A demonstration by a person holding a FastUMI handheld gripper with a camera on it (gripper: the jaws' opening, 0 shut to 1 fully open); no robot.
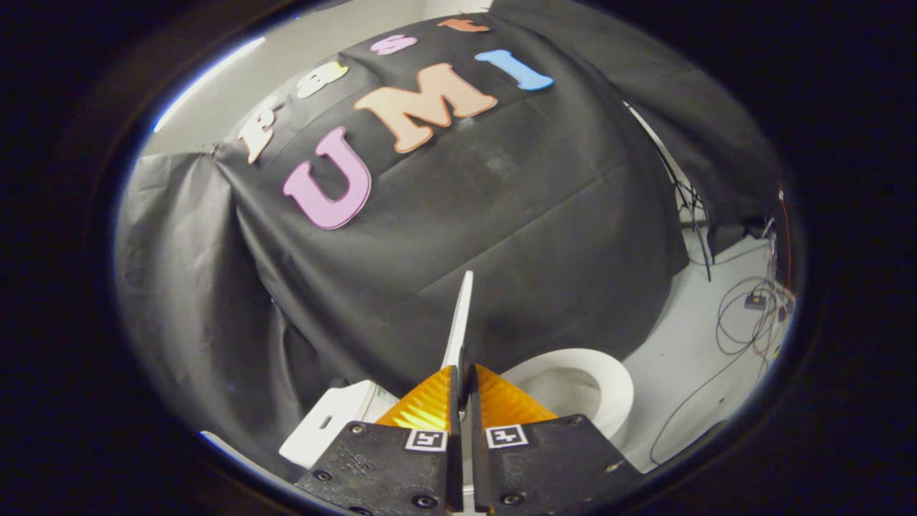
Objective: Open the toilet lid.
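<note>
Now the lift is well under way: the gripper (464, 390) has its two fingers pressed together on the thin white edge of the toilet lid (459, 319), which stands up edge-on between and just beyond them, tilted close to upright. To the right, beside the fingers, the seat ring (616, 380) and the open bowl lie exposed (so the lid is clearly off the seat). The white tank (333, 423) sits just to the left of the fingers, against the booth's black cloth. By my read, the next move calls for swinging the lid on toward the tank, then letting go gently so it does not drop back.
</note>
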